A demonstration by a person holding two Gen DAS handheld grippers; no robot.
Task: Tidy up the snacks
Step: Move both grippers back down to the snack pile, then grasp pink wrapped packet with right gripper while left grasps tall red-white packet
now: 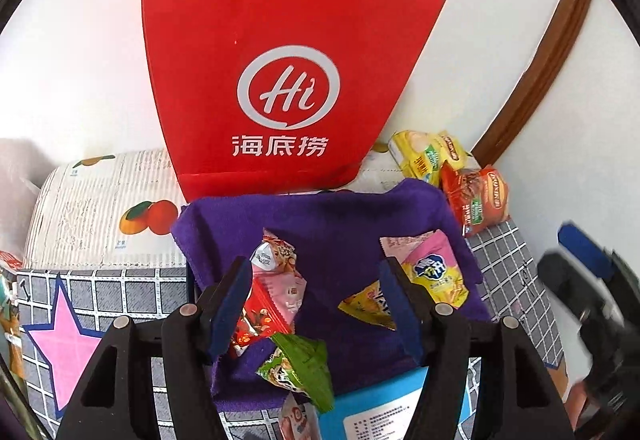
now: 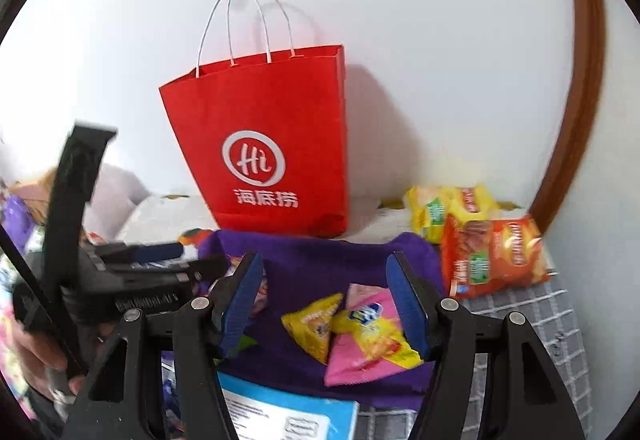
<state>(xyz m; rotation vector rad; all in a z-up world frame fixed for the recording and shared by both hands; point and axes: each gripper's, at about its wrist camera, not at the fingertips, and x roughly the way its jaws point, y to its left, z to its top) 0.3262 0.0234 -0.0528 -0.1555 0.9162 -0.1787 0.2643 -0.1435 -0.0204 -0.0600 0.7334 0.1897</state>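
1. On the purple cloth (image 1: 340, 224) at table centre: small snack packets scattered loose. Red-and-pink packet (image 1: 272, 304) at 9 o'clock of the cloth, green packet (image 1: 300, 368) at 6 o'clock, small yellow packet (image 1: 368, 306) near the middle, pink-and-yellow packet (image 1: 432, 272) at 3 o'clock.
2. Same pink-and-yellow packet (image 2: 372, 336) and small yellow packet (image 2: 312, 324) confirmed touching each other in the right wrist view.
3. Left gripper (image 1: 316, 304): fingers apart, nothing clamped. Red-and-pink packet just beside the left pad; contact cannot be told. Recorded as released.
4. Right gripper (image 2: 324, 304): fingers apart, poised above the pink-and-yellow packet, no pad pressing on it. Recorded as released.
5. At 12 o'clock of the cloth: red paper bag (image 1: 288, 71), upright against the white wall (image 1: 80, 39), white handles up, white "Hi" logo facing forward.
6. At 2 o'clock: yellow snack bag (image 1: 428, 155) and orange snack bag (image 1: 476, 199), touching, lying beyond the cloth's corner.
7. At 6 o'clock: blue-edged printed card (image 1: 376, 412) partly under the cloth's near edge.
8. Underneath: grey grid-pattern table cover (image 1: 120, 288) with a pink star (image 1: 66, 344) at 8 o'clock; fruit-print sheet (image 1: 108, 207) at 10 o'clock.
9. At 3 o'clock, along the wall: brown curved wooden trim (image 1: 552, 63).
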